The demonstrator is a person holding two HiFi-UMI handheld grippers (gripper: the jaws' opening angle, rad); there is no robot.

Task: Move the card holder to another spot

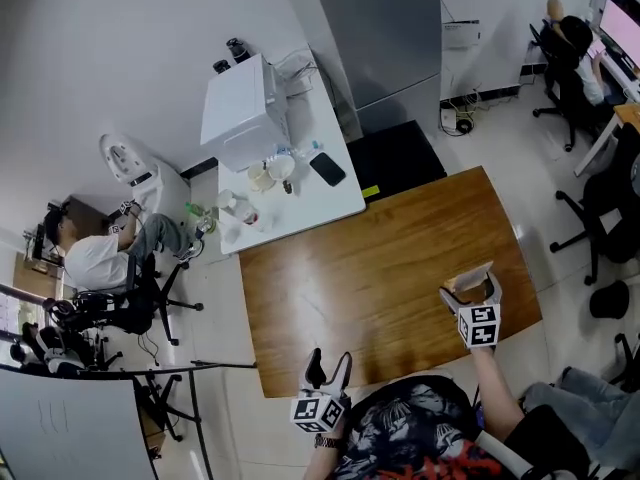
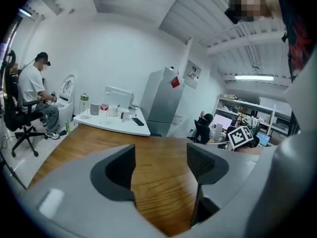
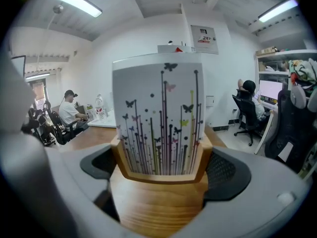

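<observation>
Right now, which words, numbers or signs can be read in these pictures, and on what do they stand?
No text can be read.
Wall notice: print too small to read.
Card in the card holder: butterflies and stems only, no words.
Right marker cube: square pattern, no letters.

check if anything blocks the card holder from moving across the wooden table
Nothing visible. The right hand-held gripper grips the card holder by the right end of the wooden table; the tabletop to its left is bare. The left hand-held gripper sits at the near edge, jaws apart.
</observation>
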